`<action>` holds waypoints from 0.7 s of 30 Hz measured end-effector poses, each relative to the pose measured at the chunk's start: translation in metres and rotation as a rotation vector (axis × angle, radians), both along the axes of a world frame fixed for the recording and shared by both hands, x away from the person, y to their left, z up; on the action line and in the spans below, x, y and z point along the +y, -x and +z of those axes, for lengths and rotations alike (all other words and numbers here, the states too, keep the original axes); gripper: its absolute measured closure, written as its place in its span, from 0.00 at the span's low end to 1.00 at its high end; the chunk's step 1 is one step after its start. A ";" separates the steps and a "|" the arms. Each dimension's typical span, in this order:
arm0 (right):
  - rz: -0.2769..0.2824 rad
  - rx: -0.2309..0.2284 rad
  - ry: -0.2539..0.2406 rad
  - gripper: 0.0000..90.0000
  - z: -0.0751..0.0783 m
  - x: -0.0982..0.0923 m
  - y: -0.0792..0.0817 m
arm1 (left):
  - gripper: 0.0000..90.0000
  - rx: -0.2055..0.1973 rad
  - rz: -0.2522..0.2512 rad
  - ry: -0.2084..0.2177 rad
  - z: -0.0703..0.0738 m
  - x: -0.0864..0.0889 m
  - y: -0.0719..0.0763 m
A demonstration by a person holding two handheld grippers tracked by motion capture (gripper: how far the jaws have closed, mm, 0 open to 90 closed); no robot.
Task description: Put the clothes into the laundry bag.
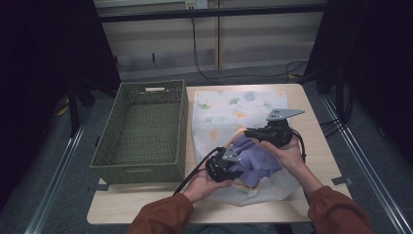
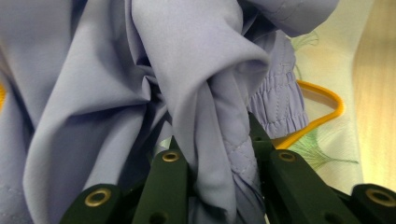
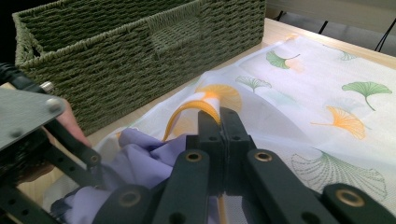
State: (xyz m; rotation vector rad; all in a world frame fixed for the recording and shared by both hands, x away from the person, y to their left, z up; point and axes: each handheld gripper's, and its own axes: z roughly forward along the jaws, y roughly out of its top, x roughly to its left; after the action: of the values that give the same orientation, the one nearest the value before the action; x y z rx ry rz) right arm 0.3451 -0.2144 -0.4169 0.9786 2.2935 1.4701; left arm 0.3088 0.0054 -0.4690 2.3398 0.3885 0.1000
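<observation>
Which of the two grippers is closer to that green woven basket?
Left. The left gripper sits just off the green woven basket's near right corner; the right gripper is farther right, over the leaf-print bag.

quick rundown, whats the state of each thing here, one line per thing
left gripper: shut on the purple garment
right gripper: shut on the laundry bag, at its yellow rim
purple garment: crumpled and bunched, lying at the bag's mouth
laundry bag: white mesh with a leaf print, spread flat on the table
yellow rim: curved, lifted at the bag's opening
basket: upright, nothing in it
table: bears basket and bag
</observation>
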 end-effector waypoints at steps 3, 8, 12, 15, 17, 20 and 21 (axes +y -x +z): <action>-0.001 0.001 0.000 1.00 0.000 0.000 0.000 | 0.84 -0.002 0.009 -0.004 0.002 0.001 -0.006; 0.004 0.002 0.001 1.00 0.000 0.000 0.000 | 0.84 -0.001 0.044 0.030 0.006 -0.001 -0.014; 0.004 0.002 0.002 1.00 0.000 0.000 0.000 | 0.84 -0.011 0.050 0.029 0.009 -0.002 -0.019; 0.003 0.003 0.001 1.00 0.001 0.000 0.000 | 0.84 -0.002 0.077 0.057 0.010 -0.002 -0.021; 0.002 0.001 0.001 1.00 0.001 0.000 0.001 | 0.84 -0.001 0.086 0.071 0.009 -0.002 -0.023; 0.005 -0.001 -0.003 1.00 0.003 0.000 0.001 | 0.84 0.008 0.103 0.075 0.006 -0.004 -0.027; 0.003 -0.001 -0.001 1.00 0.003 0.000 0.001 | 0.84 0.003 0.114 0.071 0.006 -0.004 -0.028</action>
State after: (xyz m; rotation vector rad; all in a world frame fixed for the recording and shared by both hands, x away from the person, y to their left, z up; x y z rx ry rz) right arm 0.3437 -0.2143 -0.4140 0.9749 2.2953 1.4731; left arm 0.3368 0.0018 -0.4633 2.2475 0.5192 0.1354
